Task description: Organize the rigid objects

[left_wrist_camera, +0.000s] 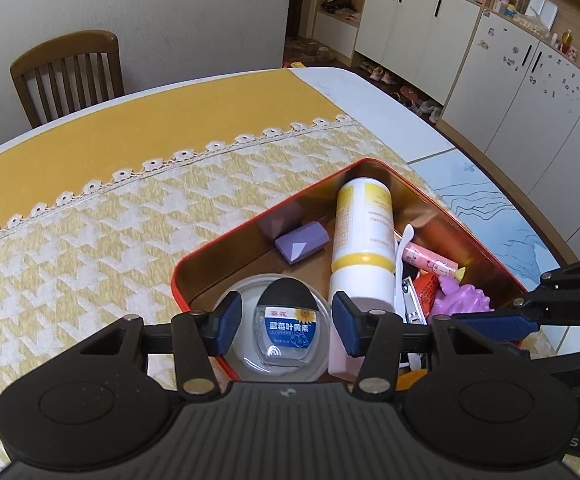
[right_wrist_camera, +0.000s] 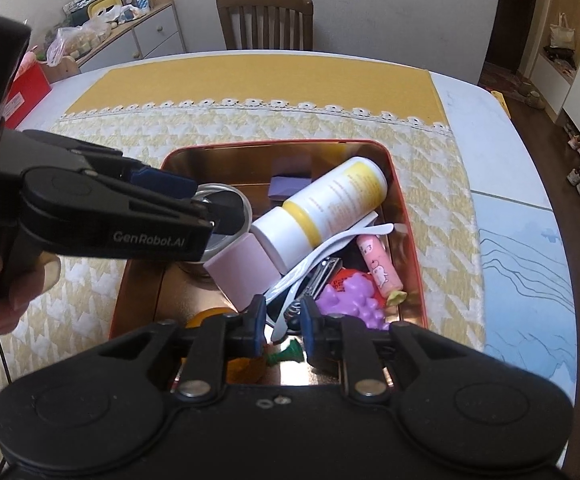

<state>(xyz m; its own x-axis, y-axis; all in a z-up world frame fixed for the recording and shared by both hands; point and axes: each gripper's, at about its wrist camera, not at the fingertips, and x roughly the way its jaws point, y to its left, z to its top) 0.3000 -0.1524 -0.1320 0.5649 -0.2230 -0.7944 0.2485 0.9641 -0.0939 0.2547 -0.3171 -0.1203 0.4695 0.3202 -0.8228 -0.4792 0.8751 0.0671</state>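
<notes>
A red tin box [left_wrist_camera: 249, 227] [right_wrist_camera: 404, 216] on the table holds a white and yellow bottle [left_wrist_camera: 364, 236] [right_wrist_camera: 330, 200], a purple block [left_wrist_camera: 302, 241], a pink block [right_wrist_camera: 241, 268], a pink tube [right_wrist_camera: 380, 266], a purple toy [right_wrist_camera: 356, 300], a white spoon and nail clippers. My left gripper [left_wrist_camera: 285, 320] is open just above a clear round tub [left_wrist_camera: 275, 336] with a blue label, at the box's near left corner. My right gripper [right_wrist_camera: 283, 316] is open a little over the box's near side, above the spoon.
The box sits on a yellow and white patterned cloth [left_wrist_camera: 89, 248] on a white table. A wooden chair [right_wrist_camera: 265, 20] stands at the far side. White cabinets [left_wrist_camera: 490, 92] line the right wall. An orange toy [right_wrist_camera: 205, 318] lies at the box's near edge.
</notes>
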